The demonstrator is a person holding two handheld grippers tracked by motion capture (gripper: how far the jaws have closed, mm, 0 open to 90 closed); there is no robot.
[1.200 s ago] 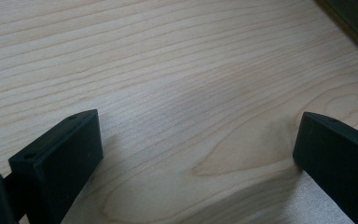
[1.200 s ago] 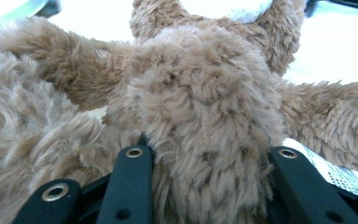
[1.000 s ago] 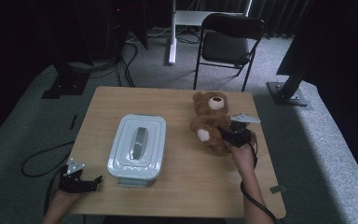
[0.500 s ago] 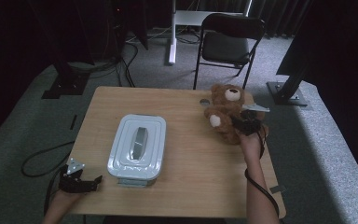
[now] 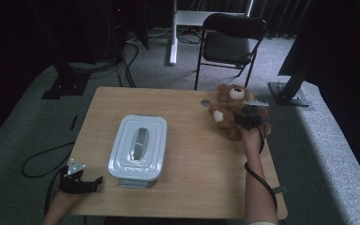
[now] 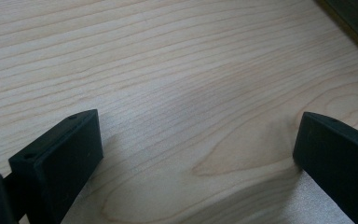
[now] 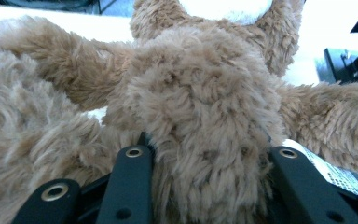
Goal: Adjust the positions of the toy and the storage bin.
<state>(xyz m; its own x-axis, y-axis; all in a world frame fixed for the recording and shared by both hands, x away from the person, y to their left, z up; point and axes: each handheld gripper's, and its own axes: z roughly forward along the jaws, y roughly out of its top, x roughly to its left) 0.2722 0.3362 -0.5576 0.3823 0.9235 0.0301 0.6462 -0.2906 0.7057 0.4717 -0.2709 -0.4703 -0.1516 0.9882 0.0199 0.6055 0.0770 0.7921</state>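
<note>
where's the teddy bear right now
In the high view the teddy bear sits at the table's far right corner, clamped in the right gripper, well right of the metal lidded box.

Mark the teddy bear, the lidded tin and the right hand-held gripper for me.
teddy bear [image 5: 228, 104]: high view, on its face and chest.
tin [image 5: 138, 145]: high view, on the lid by its handle.
right hand-held gripper [image 5: 244, 117]: high view, between its fingertips, at the bear's body.
</note>
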